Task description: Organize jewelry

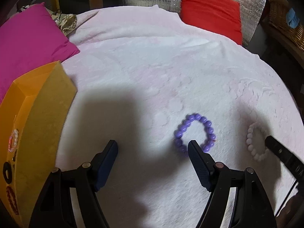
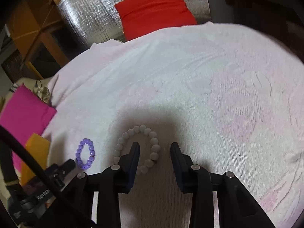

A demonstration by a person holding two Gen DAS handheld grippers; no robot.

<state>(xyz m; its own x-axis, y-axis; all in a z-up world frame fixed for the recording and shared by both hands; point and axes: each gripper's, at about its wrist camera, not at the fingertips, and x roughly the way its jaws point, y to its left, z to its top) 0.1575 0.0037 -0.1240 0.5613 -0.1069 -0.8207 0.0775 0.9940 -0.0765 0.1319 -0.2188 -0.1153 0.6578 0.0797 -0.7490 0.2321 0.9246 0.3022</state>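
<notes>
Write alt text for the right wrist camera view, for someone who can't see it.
The right tool straddles one side of a white bead bracelet lying on a pale pink fuzzy blanket, its pads not yet pressing the beads. A purple bead bracelet lies apart to the left, with a red cushion beyond.

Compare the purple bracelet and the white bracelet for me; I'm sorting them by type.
The purple bracelet has glossy, vivid beads; the white bracelet has pale, matte ones. The purple one looks the smaller loop. The white one has a right gripper finger inside its loop; the purple has none in this view. Both lie flat on the blanket.
</notes>
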